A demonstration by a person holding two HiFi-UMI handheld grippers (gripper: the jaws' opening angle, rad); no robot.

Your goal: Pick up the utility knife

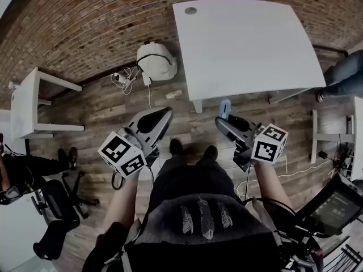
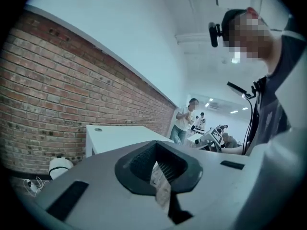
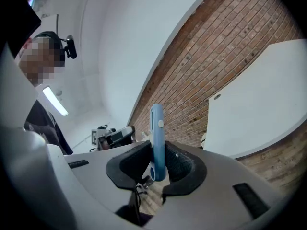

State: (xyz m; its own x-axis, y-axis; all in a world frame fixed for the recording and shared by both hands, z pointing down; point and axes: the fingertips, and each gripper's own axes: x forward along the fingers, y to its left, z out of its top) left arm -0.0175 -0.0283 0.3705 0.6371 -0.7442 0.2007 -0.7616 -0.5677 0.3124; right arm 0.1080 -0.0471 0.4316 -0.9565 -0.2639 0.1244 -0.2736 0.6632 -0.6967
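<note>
The blue utility knife (image 3: pixel 157 137) stands upright between the pads of my right gripper (image 3: pixel 157 169), which is shut on it. In the head view the knife (image 1: pixel 225 108) sticks out of the right gripper (image 1: pixel 226 121), held in the air over the wooden floor just in front of the white table (image 1: pixel 244 44). My left gripper (image 1: pixel 161 118) hangs at the left, level with the other one. Its jaws (image 2: pixel 160 171) are shut with nothing held between them. Both point toward the table and the brick wall.
The white table (image 2: pixel 115 135) stands against a brick wall (image 1: pixel 85 21). A white round device (image 1: pixel 156 61) and cables (image 1: pixel 125 78) lie on the floor. A white bench (image 1: pixel 28 103) and an office chair (image 1: pixel 57 203) are at left. Another person (image 1: pixel 346 75) stands at right.
</note>
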